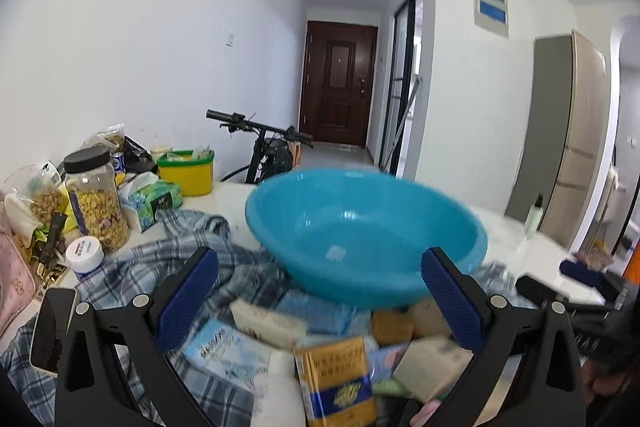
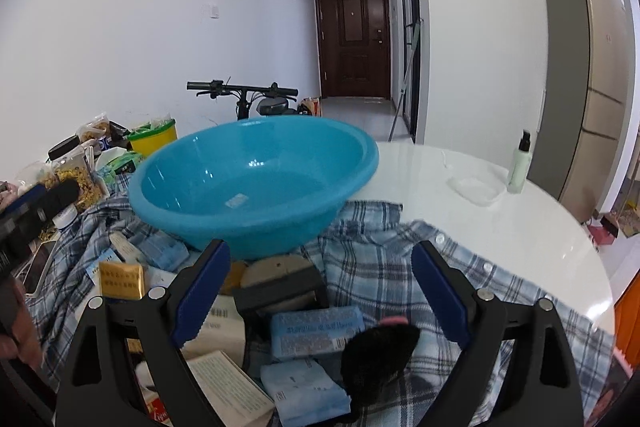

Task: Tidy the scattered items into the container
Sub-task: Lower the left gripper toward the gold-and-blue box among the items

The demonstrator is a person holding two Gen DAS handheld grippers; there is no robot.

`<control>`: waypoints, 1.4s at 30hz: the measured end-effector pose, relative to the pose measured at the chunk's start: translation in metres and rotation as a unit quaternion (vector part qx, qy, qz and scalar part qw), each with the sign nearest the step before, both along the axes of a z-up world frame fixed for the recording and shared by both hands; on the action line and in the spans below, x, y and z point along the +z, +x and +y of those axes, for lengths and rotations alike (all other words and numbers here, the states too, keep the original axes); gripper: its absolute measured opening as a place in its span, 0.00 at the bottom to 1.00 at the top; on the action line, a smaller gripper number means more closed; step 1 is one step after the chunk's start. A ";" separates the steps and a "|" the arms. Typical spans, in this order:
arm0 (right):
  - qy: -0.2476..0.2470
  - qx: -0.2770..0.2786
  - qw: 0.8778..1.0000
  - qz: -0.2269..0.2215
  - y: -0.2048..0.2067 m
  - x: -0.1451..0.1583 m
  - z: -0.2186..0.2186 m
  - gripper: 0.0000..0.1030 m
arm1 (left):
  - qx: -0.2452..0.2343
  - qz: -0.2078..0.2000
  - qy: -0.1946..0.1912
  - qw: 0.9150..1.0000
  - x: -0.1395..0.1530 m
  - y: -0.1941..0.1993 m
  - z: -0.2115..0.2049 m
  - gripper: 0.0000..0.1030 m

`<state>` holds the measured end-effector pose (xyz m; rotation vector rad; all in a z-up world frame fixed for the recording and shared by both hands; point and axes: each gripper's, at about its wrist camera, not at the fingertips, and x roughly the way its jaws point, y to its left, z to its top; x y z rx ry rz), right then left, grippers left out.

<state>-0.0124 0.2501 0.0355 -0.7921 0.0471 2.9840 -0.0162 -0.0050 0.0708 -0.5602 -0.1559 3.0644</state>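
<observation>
Your left gripper (image 1: 318, 293) has its jaws spread wide and released, the blue pads clear of everything; below and between them lie a yellow carton (image 1: 334, 379), a white bottle (image 1: 280, 387), a pale blue tissue pack (image 1: 224, 347) and tan boxes (image 1: 434, 363), none of them touched. Your right gripper (image 2: 322, 291) also stands wide with nothing gripped, its jaws apart over a black brush (image 2: 376, 355), a blue tissue pack (image 2: 316, 331), a black-and-tan block (image 2: 280, 285) and a white booklet (image 2: 230, 387); the pads press on none of these. All the scattered items rest on a blue plaid shirt (image 2: 384, 267) spread over the white bench (image 2: 500, 227). Just beyond the heap sits the blue basin (image 2: 256, 183), upright on the shirt, with only a small label showing inside on its bottom. To its left, further back, stand a jar of dried flowers (image 1: 96, 203), a small white tub (image 1: 85, 254), a green tissue box (image 1: 154, 199) and a yellow container (image 1: 188, 171). On the far right of the bench a green pump bottle (image 2: 520, 165) stands beside a clear dish (image 2: 476, 190). Behind the bench a bicycle (image 2: 244, 95) leans by the wall, and a brown door (image 2: 354, 37) closes the hallway.
</observation>
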 end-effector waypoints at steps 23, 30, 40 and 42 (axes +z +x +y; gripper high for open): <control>0.034 0.025 0.998 -0.038 -0.043 0.054 -0.021 1.00 | -0.062 -0.085 -0.021 0.994 0.044 -0.042 0.002 1.00; 0.026 0.038 0.998 -0.046 -0.050 0.054 -0.027 1.00 | -0.048 -0.103 -0.052 0.992 0.049 -0.052 0.002 1.00; 0.027 0.052 0.997 -0.053 -0.049 0.052 -0.033 1.00 | -0.053 -0.140 -0.048 0.988 0.030 -0.061 0.002 1.00; 0.028 0.054 0.997 -0.054 -0.048 0.051 -0.033 1.00 | -0.063 -0.146 -0.037 0.987 0.028 -0.061 0.002 1.00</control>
